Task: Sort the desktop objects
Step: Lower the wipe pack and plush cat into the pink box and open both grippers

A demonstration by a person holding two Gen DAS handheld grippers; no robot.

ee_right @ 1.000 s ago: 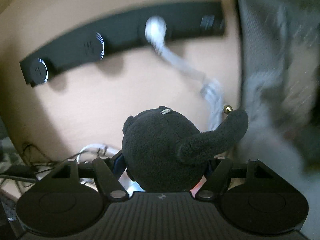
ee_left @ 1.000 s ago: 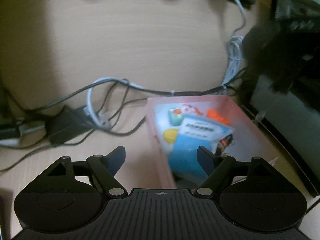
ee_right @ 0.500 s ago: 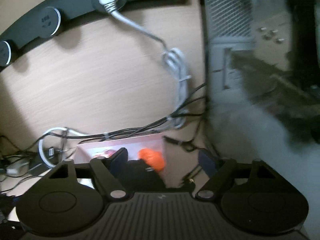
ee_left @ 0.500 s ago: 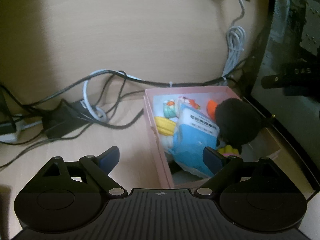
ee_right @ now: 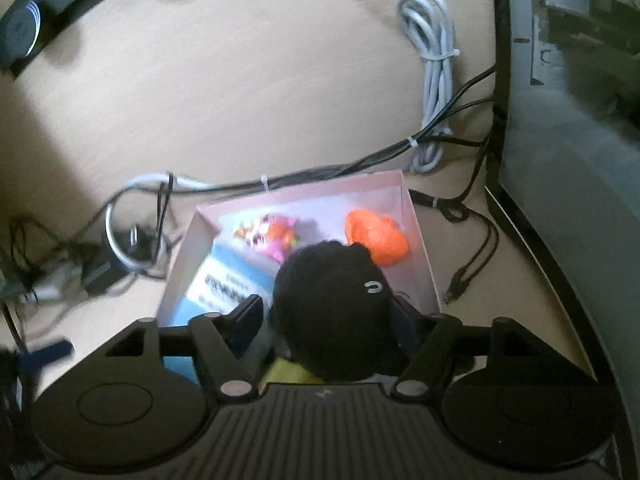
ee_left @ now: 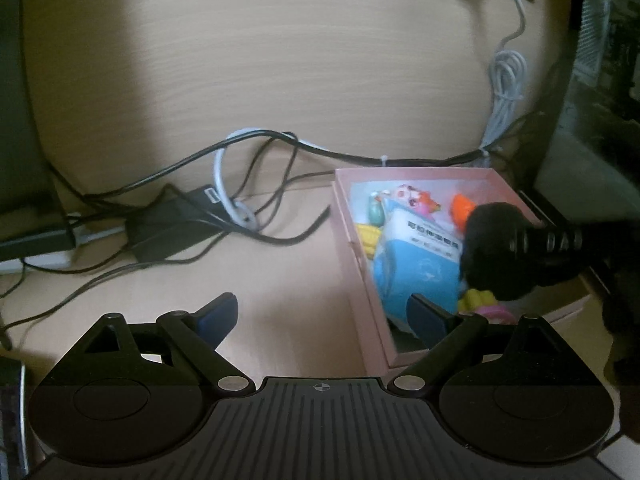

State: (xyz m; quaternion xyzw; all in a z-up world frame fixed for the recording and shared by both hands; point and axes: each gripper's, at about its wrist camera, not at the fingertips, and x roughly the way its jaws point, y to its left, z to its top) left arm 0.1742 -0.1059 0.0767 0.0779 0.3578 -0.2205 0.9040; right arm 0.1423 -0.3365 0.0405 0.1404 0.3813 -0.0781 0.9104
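Observation:
A pink box (ee_left: 362, 258) (ee_right: 420, 236) on the desk holds small toys, a blue and white pack (ee_left: 416, 256) (ee_right: 224, 280) and an orange toy (ee_right: 376, 238). A black plush toy (ee_right: 336, 312) (ee_left: 492, 256) sits in the box between the fingers of my right gripper (ee_right: 326, 320); the jaws stand wide on either side of it, and contact is unclear. My left gripper (ee_left: 322, 312) is open and empty, low over the desk at the box's near left corner.
A tangle of black and white cables (ee_left: 240, 200) and a black adapter (ee_left: 168, 228) lie left of the box. A coiled white cable (ee_right: 434, 52) lies behind it. A computer case (ee_right: 568, 120) stands to the right. A black power strip (ee_right: 24, 32) runs along the back.
My right gripper carried the plush toy down into the pink box and now hovers over it with the jaws apart. My left gripper has drifted slightly back and left.

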